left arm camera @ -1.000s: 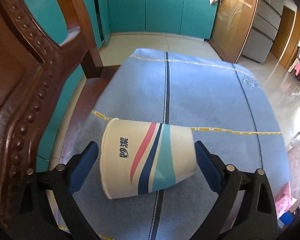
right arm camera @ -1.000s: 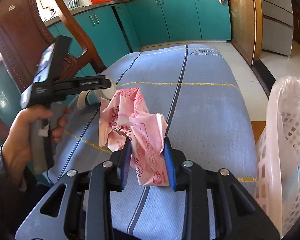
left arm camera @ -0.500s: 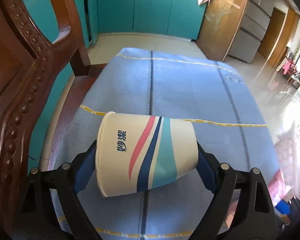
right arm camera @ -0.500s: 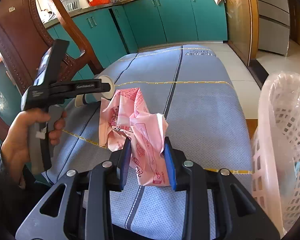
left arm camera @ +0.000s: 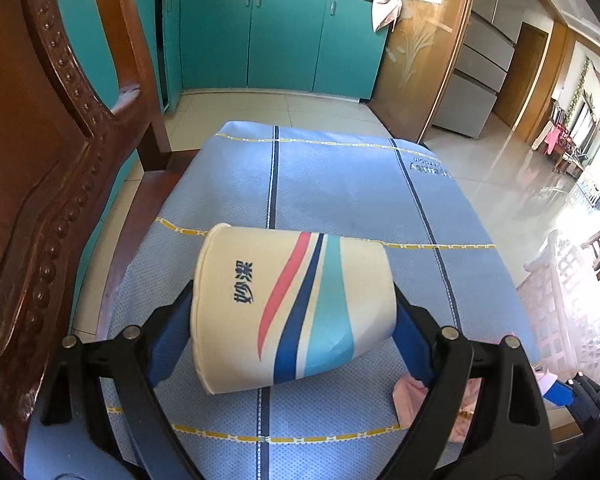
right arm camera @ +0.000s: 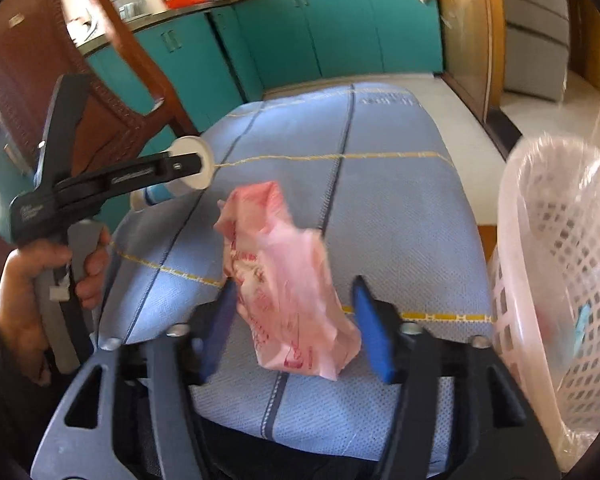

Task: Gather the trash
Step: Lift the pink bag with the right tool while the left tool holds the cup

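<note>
A white paper cup [left arm camera: 292, 308] with red, navy and teal stripes lies sideways in my left gripper [left arm camera: 292, 324], whose blue pads are shut on its two ends above the blue cloth. The right wrist view shows that gripper [right arm camera: 180, 166] at the left, held by a hand [right arm camera: 32, 280], with the cup [right arm camera: 198, 180] end-on. My right gripper [right arm camera: 296, 332] is opening. A crumpled pink plastic bag [right arm camera: 288, 280], blurred, stands between its pads, and the right pad is clear of it. A corner of the bag [left arm camera: 412, 400] shows in the left wrist view.
A pink lattice basket [right arm camera: 560, 280] lined with clear plastic stands off the table's right edge, also in the left wrist view as basket [left arm camera: 560, 300]. The blue striped tablecloth [right arm camera: 380, 200] covers the table. A carved wooden chair [left arm camera: 40, 160] rises at the left; teal cabinets [left arm camera: 280, 36] behind.
My left gripper closed on the cup and raised it off the cloth. My right jaws spread apart from the pink bag, which now looks blurred and leans right.
</note>
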Tool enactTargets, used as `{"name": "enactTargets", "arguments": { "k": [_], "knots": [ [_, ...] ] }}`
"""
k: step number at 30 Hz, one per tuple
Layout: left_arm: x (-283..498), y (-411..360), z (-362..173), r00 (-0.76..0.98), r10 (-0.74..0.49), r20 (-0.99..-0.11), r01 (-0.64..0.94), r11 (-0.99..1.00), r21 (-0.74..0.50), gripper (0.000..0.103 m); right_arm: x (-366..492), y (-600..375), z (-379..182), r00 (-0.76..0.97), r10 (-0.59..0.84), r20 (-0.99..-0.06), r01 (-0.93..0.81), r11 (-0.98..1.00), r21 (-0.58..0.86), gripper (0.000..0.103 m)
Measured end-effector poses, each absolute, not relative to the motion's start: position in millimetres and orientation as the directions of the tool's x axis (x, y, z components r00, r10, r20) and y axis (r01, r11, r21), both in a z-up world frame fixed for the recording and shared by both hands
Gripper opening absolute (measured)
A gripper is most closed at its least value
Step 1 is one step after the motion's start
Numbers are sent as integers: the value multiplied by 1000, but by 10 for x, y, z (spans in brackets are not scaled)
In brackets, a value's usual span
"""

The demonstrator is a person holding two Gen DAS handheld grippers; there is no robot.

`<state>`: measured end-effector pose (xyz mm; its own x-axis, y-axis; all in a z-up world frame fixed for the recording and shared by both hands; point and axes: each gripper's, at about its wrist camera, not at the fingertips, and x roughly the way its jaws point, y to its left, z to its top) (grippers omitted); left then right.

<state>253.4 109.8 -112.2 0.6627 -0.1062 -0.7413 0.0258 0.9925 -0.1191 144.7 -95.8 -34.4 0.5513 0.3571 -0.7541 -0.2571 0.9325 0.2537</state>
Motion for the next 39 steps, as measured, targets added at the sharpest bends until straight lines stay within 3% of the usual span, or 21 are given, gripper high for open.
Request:
{"name": "enactTargets", "arguments": {
  "k": [5,11,17,21,26,29,39],
  "knots": [
    [2522,1160,-1114,662,-115,-741,19,990,-137,88,1502,-981,-247,592,327,-737,-252,943,217,68],
    [2529,1191,-1118,658,-119,-744,13,989,-147,88,1416,-695,-41,622,374,-688,-442,893,85,68],
    [2530,1184,-1118,654,-123,-746,17,989,-148,88,1611,-518,-307,563,328,-759,-490,872,13,68],
    [2535,1198,-1116,652,-126,-748,17,988,-152,88,1752,-617,-409,553,305,-776,-431,901,47,68],
    [2555,1186,-1127,645,-131,-752,20,988,-155,88,1813,-857,-350,488,417,-767,-320,903,288,69],
    [2554,1161,-1130,644,-133,-753,26,988,-152,88,1777,-911,-276,482,434,-761,-278,899,337,72],
    [2558,1172,-1134,644,-133,-753,22,988,-156,88,1640,-373,-97,592,277,-757,-498,864,-72,77]
  ]
}}
